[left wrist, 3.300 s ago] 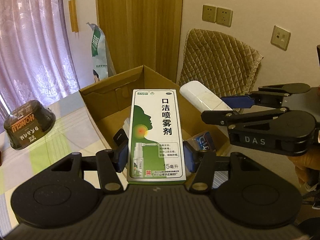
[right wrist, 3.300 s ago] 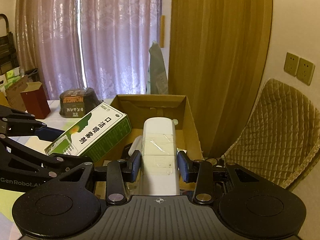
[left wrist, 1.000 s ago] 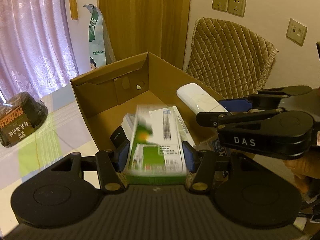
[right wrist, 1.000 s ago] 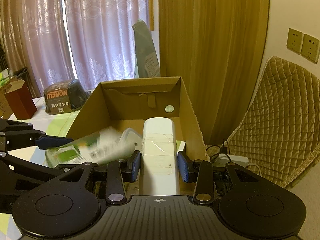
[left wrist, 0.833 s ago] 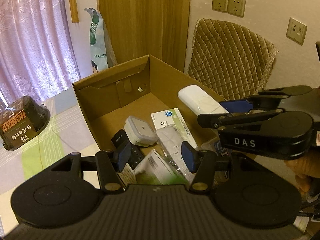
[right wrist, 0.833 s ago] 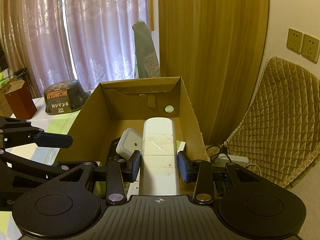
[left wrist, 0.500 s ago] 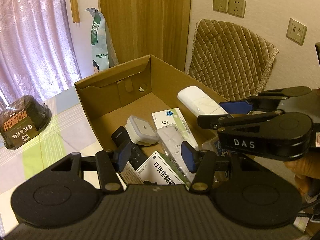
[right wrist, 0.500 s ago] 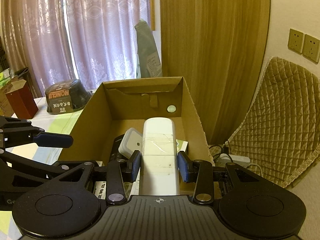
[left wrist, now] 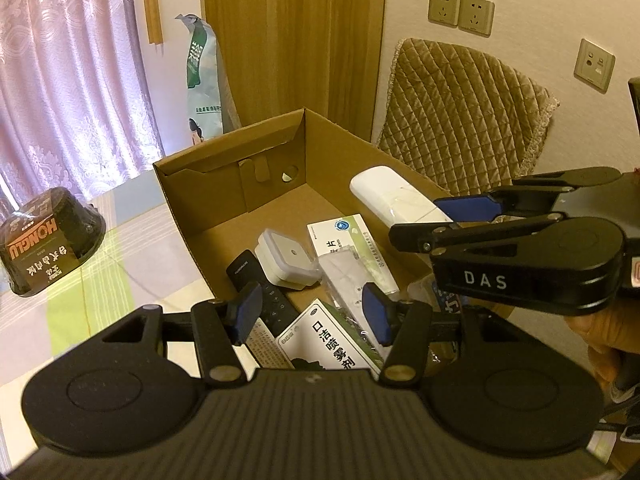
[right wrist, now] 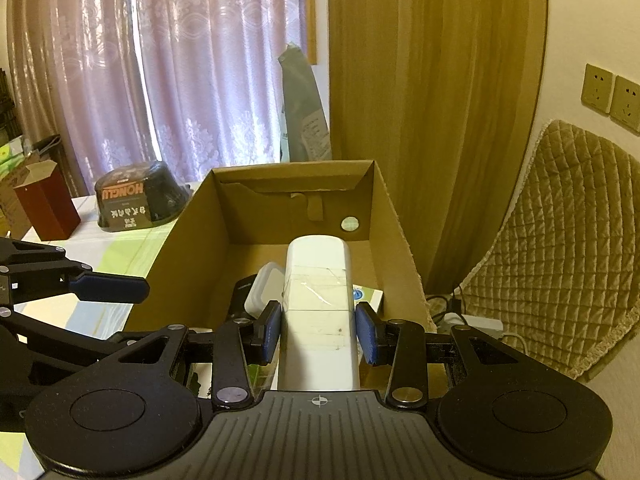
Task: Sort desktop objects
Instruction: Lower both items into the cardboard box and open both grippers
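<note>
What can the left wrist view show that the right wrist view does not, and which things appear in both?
Only the left wrist view shows the spray box lying in the carton, below the open left gripper, and a white medicine box. Only the right wrist view shows the red box on the table. Both show the white remote clamped in the right gripper, and the black bowl.

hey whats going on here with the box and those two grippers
A person is sorting desk items into a cardboard box. The left gripper is open and empty above a green-and-white medicine carton lying in the box. The right gripper holds a white remote over the box, not yet released.
</note>
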Motion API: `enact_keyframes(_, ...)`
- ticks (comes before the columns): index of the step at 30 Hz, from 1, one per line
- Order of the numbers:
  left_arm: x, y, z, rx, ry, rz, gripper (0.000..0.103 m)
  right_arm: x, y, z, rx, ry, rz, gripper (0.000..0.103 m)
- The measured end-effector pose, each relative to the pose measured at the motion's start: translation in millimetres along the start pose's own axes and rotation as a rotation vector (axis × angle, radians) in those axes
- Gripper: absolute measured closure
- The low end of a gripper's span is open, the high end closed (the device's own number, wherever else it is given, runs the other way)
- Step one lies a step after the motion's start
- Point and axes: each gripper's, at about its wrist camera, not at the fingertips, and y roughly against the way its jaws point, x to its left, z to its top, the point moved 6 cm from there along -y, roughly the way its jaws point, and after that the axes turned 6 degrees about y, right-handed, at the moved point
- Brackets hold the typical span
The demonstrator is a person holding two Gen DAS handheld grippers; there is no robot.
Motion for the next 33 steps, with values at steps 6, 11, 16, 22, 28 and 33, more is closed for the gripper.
enact_keyframes(6,2.1,0.6,-1.3,0.003,-0.001,0.003,0.053,0.5,-1.8,0.2,0.000,-0.007,-0.001,0.064)
enact_keyframes(11,3.9,1.7,-0.2,0.001,0.000,0.006,0.053,0.4,-2.3,1.3,-0.006,-0.014,0.012,0.064)
enact_keyframes(16,4.0,2.6,0.3,0.001,0.001,0.007,0.053,1.8,-1.1,4.7,-0.020,-0.011,0.026,0.064)
enact_keyframes(22,1.7,4.2,0.8,0.004,0.006,0.012,0.053,3.4,-0.2,4.5,-0.020,-0.010,0.029,0.064)
enact_keyframes(28,2.9,5.0,1.2,0.004,0.006,0.013,0.053,3.8,0.6,2.9,-0.017,-0.008,0.025,0.064)
enact_keyframes(33,5.1,5.0,1.5,0.003,0.006,0.009,0.053,3.4,1.8,3.0,-0.018,-0.006,0.022,0.064)
